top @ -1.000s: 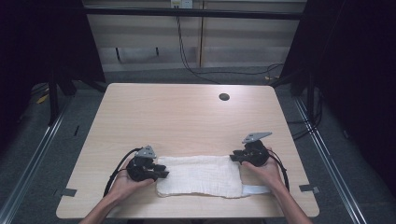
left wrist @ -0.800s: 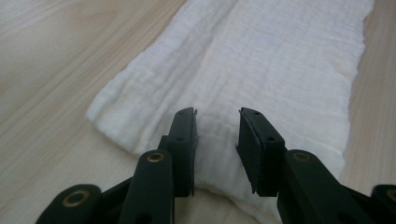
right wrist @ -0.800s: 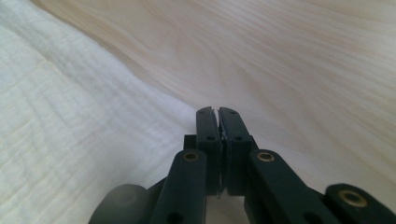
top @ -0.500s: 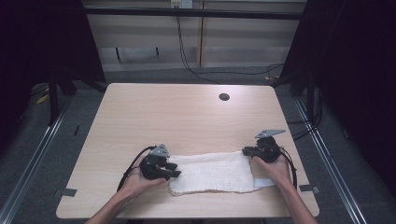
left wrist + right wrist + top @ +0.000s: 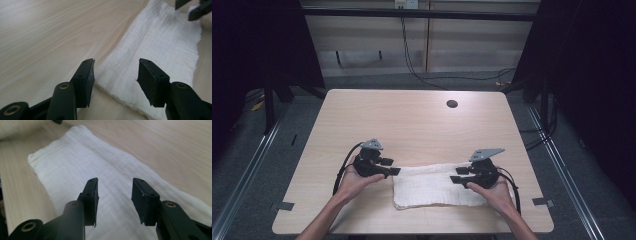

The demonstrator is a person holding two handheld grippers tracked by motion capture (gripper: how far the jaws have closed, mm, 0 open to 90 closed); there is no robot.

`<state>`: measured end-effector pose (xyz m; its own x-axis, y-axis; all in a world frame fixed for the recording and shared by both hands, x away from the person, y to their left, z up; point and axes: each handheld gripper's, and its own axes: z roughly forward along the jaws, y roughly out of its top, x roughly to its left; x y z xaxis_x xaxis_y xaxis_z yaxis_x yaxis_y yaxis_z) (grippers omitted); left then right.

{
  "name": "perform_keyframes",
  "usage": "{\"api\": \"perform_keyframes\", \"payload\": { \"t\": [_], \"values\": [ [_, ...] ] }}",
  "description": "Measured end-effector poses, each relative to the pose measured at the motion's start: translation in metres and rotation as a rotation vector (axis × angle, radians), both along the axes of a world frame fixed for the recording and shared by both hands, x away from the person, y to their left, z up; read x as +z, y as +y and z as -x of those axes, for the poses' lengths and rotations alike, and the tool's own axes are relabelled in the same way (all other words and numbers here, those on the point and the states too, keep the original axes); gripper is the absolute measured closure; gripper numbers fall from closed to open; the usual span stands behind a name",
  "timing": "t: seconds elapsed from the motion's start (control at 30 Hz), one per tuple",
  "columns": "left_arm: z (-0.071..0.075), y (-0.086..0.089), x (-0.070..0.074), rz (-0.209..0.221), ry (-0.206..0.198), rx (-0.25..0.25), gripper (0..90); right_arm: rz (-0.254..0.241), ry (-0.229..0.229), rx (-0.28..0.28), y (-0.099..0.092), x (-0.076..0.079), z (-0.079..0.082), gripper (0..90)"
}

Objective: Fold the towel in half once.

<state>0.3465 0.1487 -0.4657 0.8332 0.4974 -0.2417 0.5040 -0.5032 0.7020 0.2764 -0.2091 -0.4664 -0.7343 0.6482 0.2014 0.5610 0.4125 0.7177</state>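
Observation:
A white folded cloth (image 5: pixel 432 186) lies flat near the table's front edge, between my two hands. My left gripper (image 5: pixel 392 166) hovers at the cloth's left end, open. In the left gripper view its jaws (image 5: pixel 115 75) stand wide just above the edge of the cloth (image 5: pixel 162 47), with nothing pinched. My right gripper (image 5: pixel 457 176) hangs over the cloth's right part, also open. The right gripper view shows my right gripper (image 5: pixel 114 195) with its pads apart above the cloth (image 5: pixel 82 162). Both pairs of jaws have just been opening, and both are empty.
A small dark round hole (image 5: pixel 452 104) sits in the wooden table (image 5: pixel 412 125) toward its far right. Black cables trail from both grippers over the table's front. Dark frame posts stand to the left and right of the table.
Both grippers have opened and risen off the cloth's ends. The right gripper has come inward over the cloth, and the left has backed off to the cloth's left edge.

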Motion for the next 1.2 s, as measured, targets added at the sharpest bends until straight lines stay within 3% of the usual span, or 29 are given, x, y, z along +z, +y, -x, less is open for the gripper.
{"api": "perform_keyframes", "payload": {
  "t": [0.13, 0.23, 0.27, 0.37, 0.5, 0.57, 0.67, 0.7, 0.9, 1.03, 1.2],
  "values": [
    [-0.006, -0.001, 0.015, 0.015, -0.034, -0.012, 43.1, -0.004, 0.003, 0.088, 0.029, 0.001, 0.004, 58.0],
    [-0.014, 0.005, 0.012, 0.089, 0.010, 0.024, 43.9, -0.014, 0.012, 0.162, 0.051, 0.003, 0.008, 58.8],
    [-0.014, 0.006, 0.009, 0.103, 0.002, 0.031, 45.1, -0.015, 0.014, 0.182, 0.058, 0.003, 0.009, 58.6],
    [-0.013, 0.002, 0.004, 0.036, -0.008, 0.004, 45.3, -0.012, 0.023, 0.238, 0.079, 0.001, 0.013, 58.7],
    [-0.013, 0.002, 0.001, 0.052, -0.005, -0.017, 45.4, 0.003, 0.021, 0.294, 0.104, -0.002, 0.016, 62.4],
    [-0.013, 0.002, 0.001, 0.034, -0.024, -0.025, 46.5, 0.010, 0.017, 0.312, 0.116, -0.003, 0.017, 63.8],
    [-0.014, 0.007, -0.001, 0.066, -0.011, -0.002, 46.1, 0.000, 0.031, 0.326, 0.130, -0.007, 0.019, 65.5],
    [-0.014, 0.007, -0.002, 0.056, -0.012, 0.001, 46.0, 0.006, 0.037, 0.339, 0.136, -0.009, 0.020, 65.8],
    [-0.012, 0.003, -0.008, 0.046, -0.013, -0.006, 42.0, 0.040, 0.043, 0.370, 0.151, -0.013, 0.018, 63.0],
    [-0.012, -0.002, -0.009, 0.030, -0.012, -0.015, 41.6, 0.033, 0.050, 0.374, 0.157, -0.018, 0.018, 64.8],
    [-0.012, -0.002, -0.012, 0.023, -0.010, -0.003, 40.8, 0.071, 0.035, 0.402, 0.167, -0.022, 0.021, 66.8]
  ]
}}
